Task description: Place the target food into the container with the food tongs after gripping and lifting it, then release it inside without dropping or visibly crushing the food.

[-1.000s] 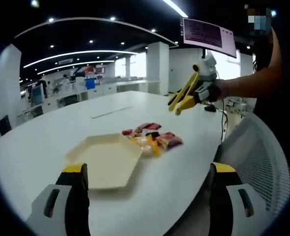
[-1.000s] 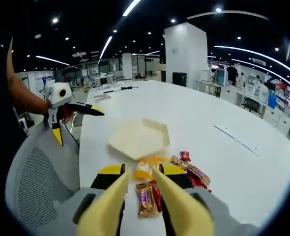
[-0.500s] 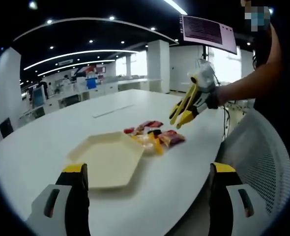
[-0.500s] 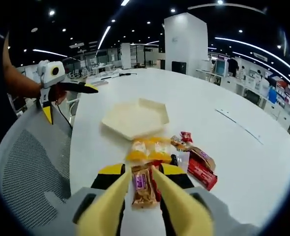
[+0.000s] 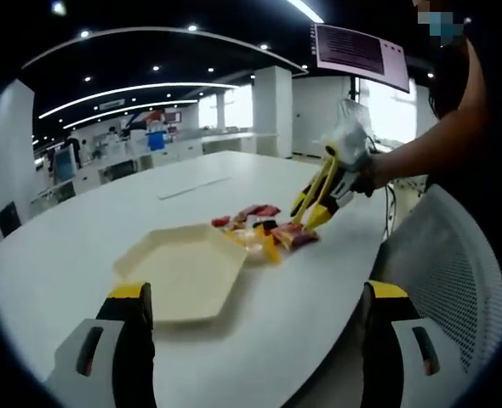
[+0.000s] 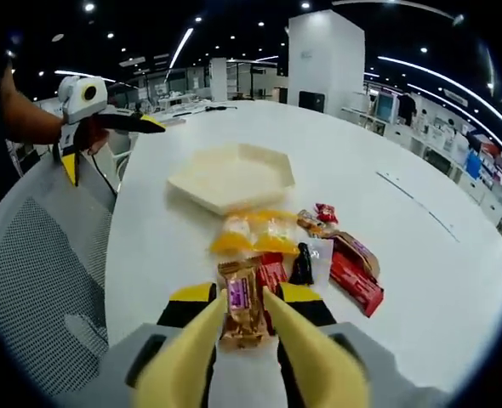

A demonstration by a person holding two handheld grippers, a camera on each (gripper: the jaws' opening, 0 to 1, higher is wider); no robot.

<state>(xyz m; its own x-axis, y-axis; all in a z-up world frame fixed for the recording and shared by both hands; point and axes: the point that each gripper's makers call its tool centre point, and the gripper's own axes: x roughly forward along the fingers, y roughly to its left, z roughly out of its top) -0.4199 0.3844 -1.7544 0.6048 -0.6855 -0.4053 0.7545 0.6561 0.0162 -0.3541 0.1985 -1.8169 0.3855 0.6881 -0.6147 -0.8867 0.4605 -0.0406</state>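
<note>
The brown wrapped snack bar (image 6: 239, 303) lies on the white table (image 6: 421, 280) between the tips of the yellow tongs (image 6: 244, 357) fitted on the right gripper (image 5: 312, 206), whose prongs stand spread around it, not yet clenched. The person's forearm (image 5: 421, 153) reaches in low over the table edge. Beside it lie more wrapped snacks (image 6: 319, 255); the cream hexagonal tray (image 6: 234, 177) sits beyond. The left gripper (image 6: 106, 127) hovers aside, its jaws wide apart

Left gripper (image 5: 251, 340) fingers wide apart, level; right gripper (image 6: 244, 340) fingers parted, angled downward.
</note>
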